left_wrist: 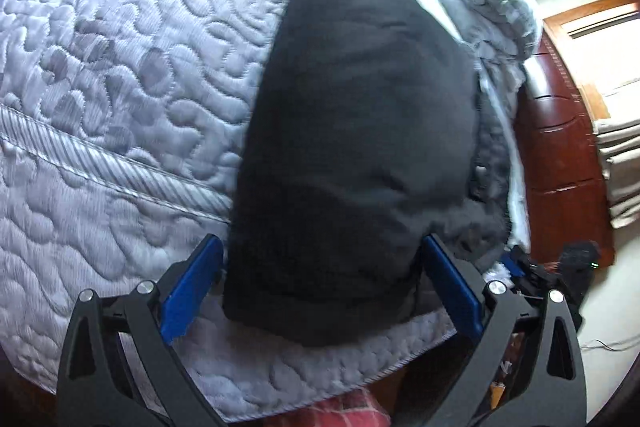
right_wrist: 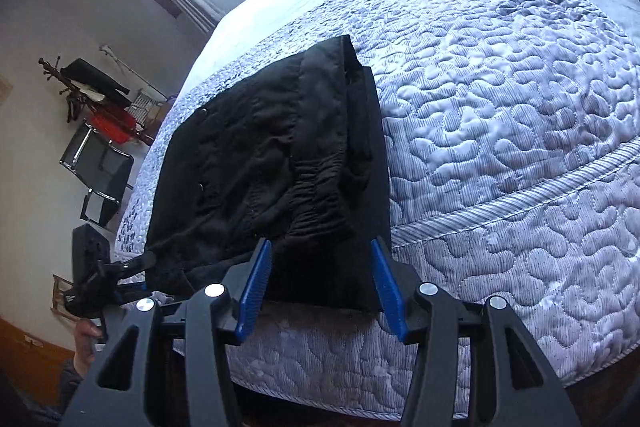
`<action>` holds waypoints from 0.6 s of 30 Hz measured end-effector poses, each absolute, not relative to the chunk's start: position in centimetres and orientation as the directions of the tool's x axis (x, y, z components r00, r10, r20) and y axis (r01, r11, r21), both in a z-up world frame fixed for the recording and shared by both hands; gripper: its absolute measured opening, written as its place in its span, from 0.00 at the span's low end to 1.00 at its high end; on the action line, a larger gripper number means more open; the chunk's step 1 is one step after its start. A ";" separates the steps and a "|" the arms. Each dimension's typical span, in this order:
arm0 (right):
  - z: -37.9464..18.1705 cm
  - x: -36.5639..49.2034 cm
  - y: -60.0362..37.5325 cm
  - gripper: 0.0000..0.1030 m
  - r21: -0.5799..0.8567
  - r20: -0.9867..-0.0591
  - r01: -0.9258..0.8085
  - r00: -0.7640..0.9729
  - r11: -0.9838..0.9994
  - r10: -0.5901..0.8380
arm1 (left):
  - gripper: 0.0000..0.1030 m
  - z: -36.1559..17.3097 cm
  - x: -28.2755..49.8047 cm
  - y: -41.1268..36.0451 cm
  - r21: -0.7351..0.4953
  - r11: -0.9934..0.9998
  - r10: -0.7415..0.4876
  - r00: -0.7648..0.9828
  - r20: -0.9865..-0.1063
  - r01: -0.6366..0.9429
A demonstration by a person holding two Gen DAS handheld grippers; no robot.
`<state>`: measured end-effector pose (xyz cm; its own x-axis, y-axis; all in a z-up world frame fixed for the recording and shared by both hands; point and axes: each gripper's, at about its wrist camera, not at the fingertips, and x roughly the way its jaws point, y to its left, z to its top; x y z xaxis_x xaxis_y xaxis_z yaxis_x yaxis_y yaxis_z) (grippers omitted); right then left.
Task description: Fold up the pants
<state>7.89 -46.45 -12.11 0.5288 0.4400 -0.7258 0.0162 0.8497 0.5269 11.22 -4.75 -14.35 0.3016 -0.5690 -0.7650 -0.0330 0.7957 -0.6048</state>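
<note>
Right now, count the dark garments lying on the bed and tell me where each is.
1: the black pants, folded into a stack on the quilted bedspread near the bed's front edge, between both grippers' open jaws. Layers underneath may hide more.

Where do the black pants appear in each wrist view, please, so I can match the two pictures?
Left wrist: the black pants fill the centre, reaching down between the left gripper fingers.
Right wrist: the pants lie left of centre, near edge between the right gripper fingers.
Shared landmark: the striped band across the quilted bedspread.
</note>
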 end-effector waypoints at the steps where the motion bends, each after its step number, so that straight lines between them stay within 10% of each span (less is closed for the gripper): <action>1: -12.0 7.9 -46.4 0.51 0.524 -0.726 0.013 0.530 0.852 0.438 | 0.96 -14.6 11.3 -4.8 -0.602 0.798 -0.566 0.300 -0.768 -0.035; 18: -10.5 9.6 -48.5 0.68 0.558 -0.684 -0.014 0.558 0.830 0.469 | 0.97 -10.8 12.8 -3.9 -0.457 0.889 -0.420 0.369 -0.829 -0.016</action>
